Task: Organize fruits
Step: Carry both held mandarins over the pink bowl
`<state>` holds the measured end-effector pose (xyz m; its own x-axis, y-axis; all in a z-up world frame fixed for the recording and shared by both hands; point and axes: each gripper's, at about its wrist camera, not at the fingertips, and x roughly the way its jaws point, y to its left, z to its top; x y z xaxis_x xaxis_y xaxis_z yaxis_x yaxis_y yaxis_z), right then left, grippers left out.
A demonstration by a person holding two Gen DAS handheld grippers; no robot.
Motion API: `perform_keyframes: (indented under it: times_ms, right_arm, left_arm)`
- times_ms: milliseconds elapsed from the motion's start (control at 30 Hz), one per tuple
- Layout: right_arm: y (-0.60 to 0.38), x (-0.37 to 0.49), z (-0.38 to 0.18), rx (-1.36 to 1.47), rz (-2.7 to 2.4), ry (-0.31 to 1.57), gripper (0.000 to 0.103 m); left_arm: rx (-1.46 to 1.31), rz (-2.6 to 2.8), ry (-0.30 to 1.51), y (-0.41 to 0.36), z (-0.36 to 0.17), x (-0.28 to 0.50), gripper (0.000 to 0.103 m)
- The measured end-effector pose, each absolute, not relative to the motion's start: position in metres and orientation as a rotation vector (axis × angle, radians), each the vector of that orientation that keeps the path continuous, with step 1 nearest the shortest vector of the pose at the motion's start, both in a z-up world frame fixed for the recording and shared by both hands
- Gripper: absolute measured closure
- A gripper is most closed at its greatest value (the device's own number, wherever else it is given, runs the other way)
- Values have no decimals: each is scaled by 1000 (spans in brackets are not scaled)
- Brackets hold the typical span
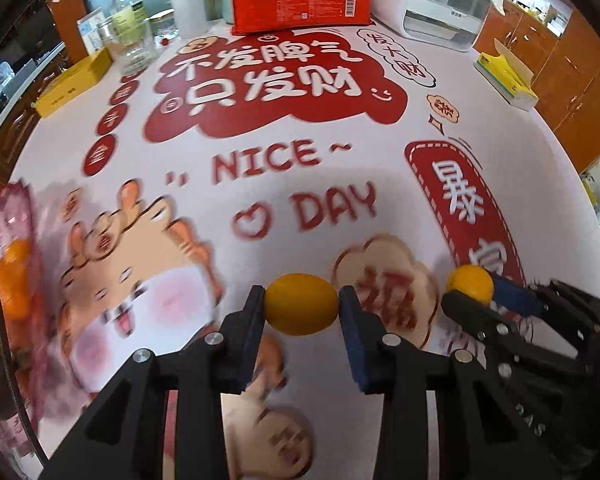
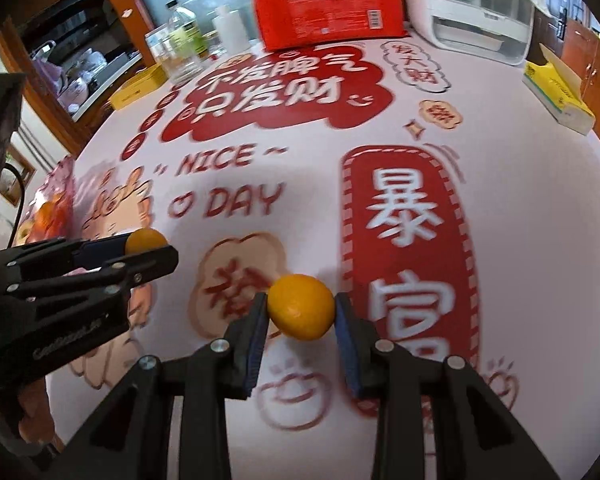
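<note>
A small orange fruit [image 1: 301, 304] is pinched between the pads of the left tongs [image 1: 302, 308], held clear above the printed worktop [image 1: 340, 200]. A second orange fruit [image 2: 301, 306] is pinched in the right tongs [image 2: 301, 312], just beside the left pair. At the worktop's left edge, a pink bag of fruit [image 1: 10, 248] is seen, blurred. If that is the collecting place, both fruits are best carried level, the squeeze kept even, and released only once lowered among the others, one pair at a time.
</note>
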<state>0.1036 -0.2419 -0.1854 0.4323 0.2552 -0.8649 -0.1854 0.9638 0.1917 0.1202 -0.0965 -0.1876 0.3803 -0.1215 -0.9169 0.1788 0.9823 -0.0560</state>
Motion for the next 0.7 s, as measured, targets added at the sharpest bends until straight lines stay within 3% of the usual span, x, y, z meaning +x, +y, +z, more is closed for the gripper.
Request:
perform_keyframes:
  times_ms: [367,700]
  right_arm:
    - [-154,69,-146,6,415,1068,70]
    - [-68,53,-95,-34,498,970,70]
  left_arm:
    - [74,-187,1166,-20,-148,61,67]
    - [56,-112,1049,72,-90,44,67]
